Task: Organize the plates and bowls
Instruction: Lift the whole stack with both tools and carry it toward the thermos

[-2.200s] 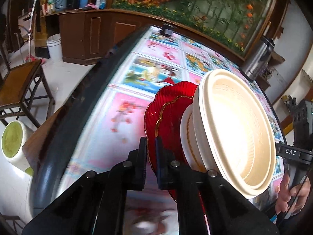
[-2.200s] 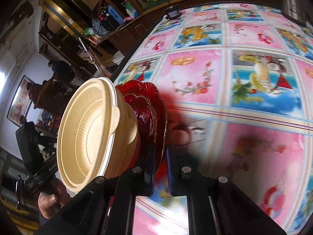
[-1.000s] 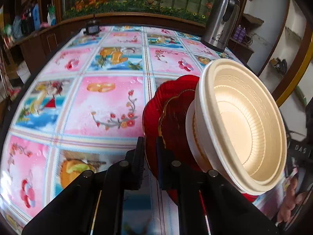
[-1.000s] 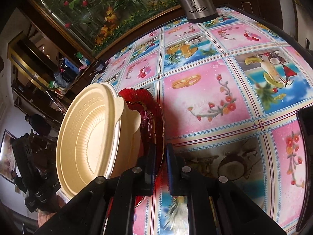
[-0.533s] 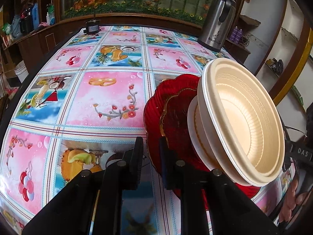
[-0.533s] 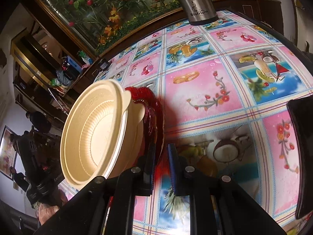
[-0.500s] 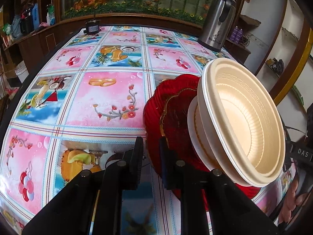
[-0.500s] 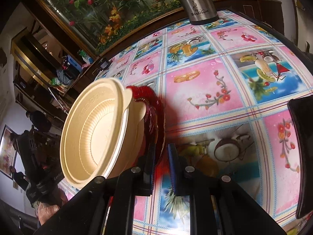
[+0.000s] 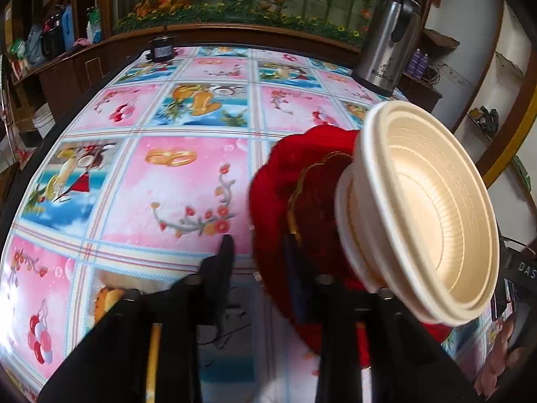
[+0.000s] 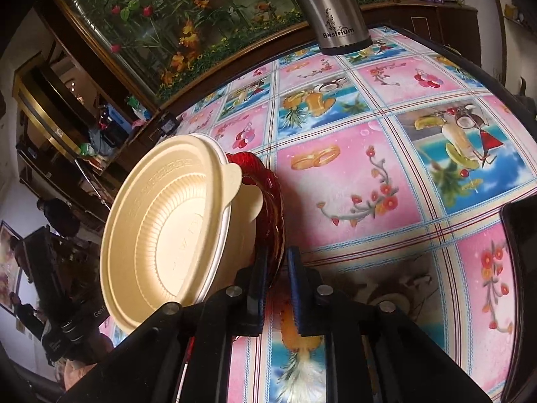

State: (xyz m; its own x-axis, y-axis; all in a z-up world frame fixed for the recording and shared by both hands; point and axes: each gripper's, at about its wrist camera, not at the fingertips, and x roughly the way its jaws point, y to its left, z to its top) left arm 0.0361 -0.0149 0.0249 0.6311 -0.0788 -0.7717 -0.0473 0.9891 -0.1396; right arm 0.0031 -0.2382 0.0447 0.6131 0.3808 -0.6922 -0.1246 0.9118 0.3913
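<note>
A stack of red scalloped plates [image 9: 278, 181] with cream bowls [image 9: 433, 208] nested on them hangs tilted on edge over the patterned table [image 9: 174, 188]. My left gripper [image 9: 257, 240] has the red rim between its fingers. Its jaws are opening, and the left finger stands clear of the plate. In the right wrist view the red plates [image 10: 272, 184] and cream bowls [image 10: 167, 221] are at the left. My right gripper [image 10: 278, 252] still pinches the opposite red rim, though its jaws are starting to open.
A steel flask [image 9: 386, 47] stands at the table's far right, and a small dark object [image 9: 162, 48] sits at the far edge. A dark slab [image 10: 520, 268] lies at the right edge of the right wrist view. A hand [image 9: 503, 362] shows at the lower right of the left wrist view.
My left fingers have spread apart off the red rim, and the plates look blurred there. Both views swung from the table's edge to over the table earlier; the right grip looks almost the same.
</note>
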